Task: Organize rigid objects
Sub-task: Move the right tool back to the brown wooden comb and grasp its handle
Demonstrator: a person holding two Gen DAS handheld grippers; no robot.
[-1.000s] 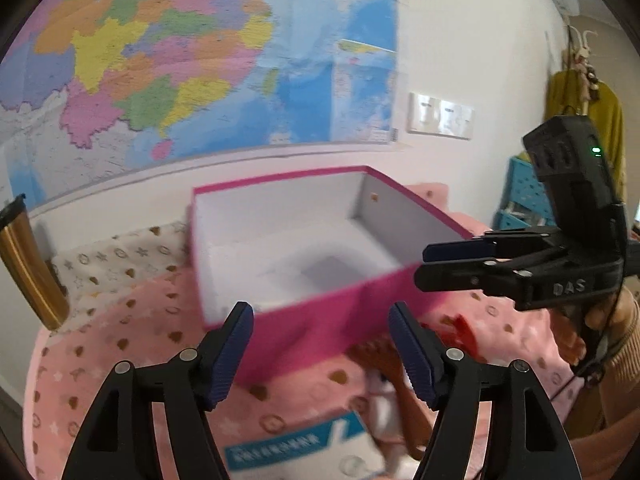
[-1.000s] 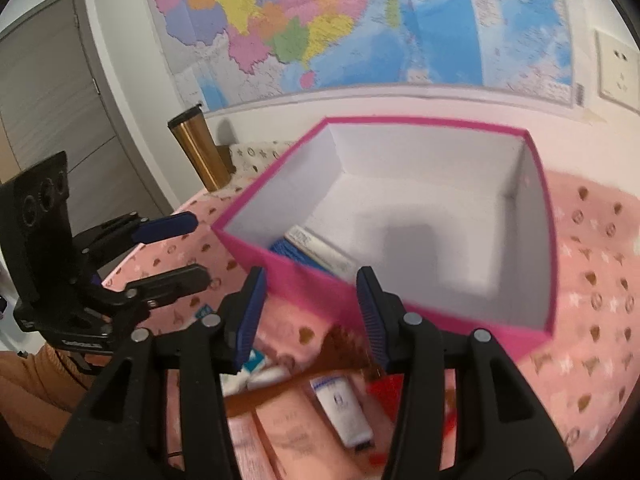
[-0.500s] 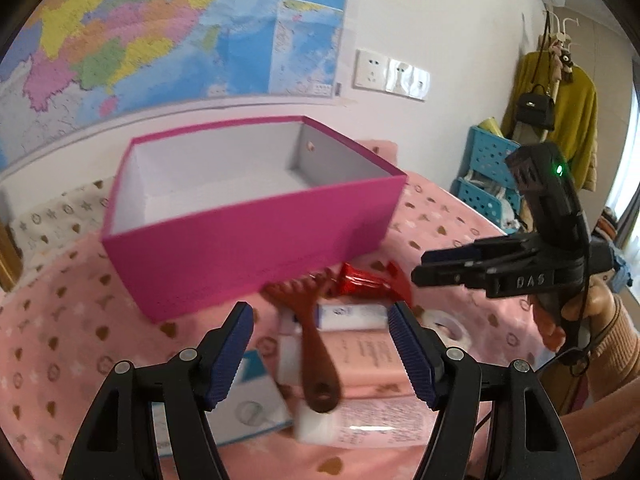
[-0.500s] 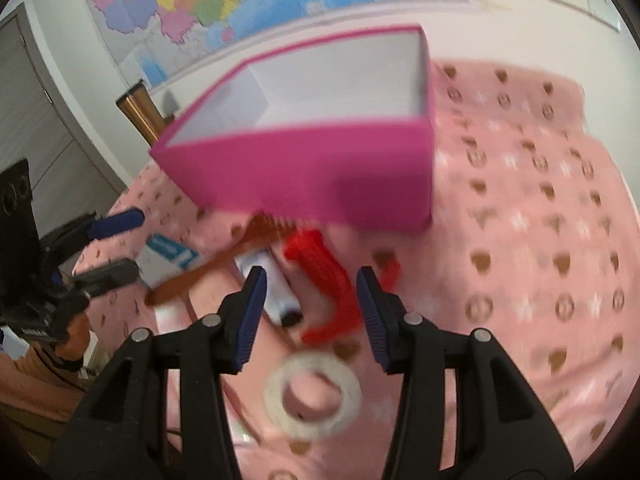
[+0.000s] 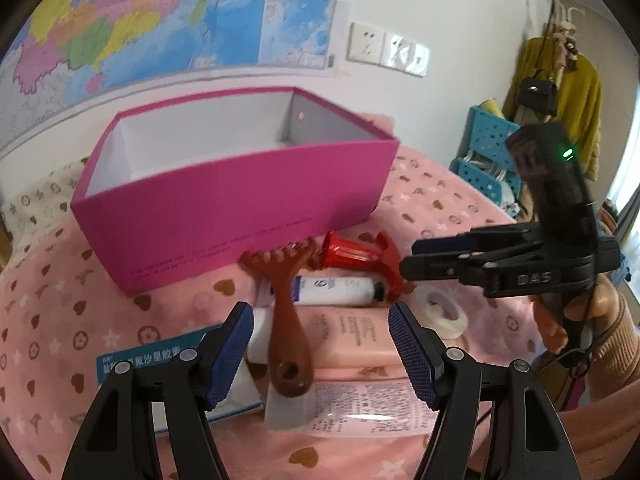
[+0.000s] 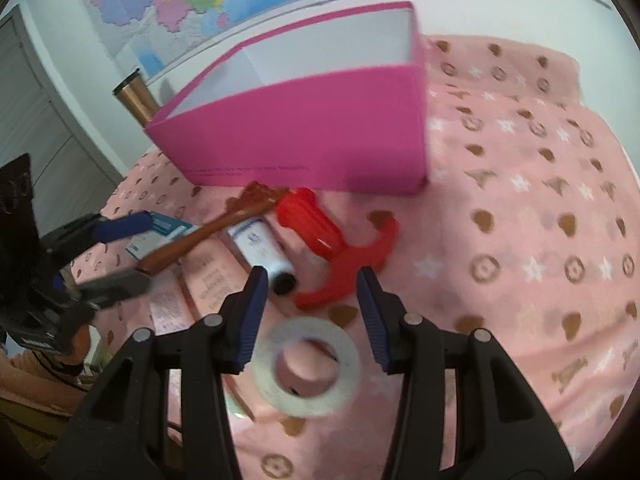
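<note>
A pink box (image 5: 240,200) with a white inside stands open on the pink patterned cloth (image 5: 40,300); it also shows in the right wrist view (image 6: 312,128). In front of it lie a brown wooden comb (image 5: 288,320), a red plastic tool (image 5: 360,258), a white tube (image 5: 336,290), a pink flat packet (image 5: 352,336), a blue-and-white box (image 5: 160,364) and a white tape roll (image 5: 440,312). My left gripper (image 5: 322,354) is open above the comb handle. My right gripper (image 6: 312,316) is open over the red tool (image 6: 332,248) and tape roll (image 6: 308,368).
A copper tumbler (image 6: 134,96) stands behind the pink box at the left. A map (image 5: 160,12) hangs on the wall. Blue baskets (image 5: 484,148) and a yellow coat (image 5: 572,96) are at the right. The cloth is bare at the right (image 6: 540,200).
Both grippers have pulled back and lowered from over the pink box to the loose items in front of it. Both stay open.
</note>
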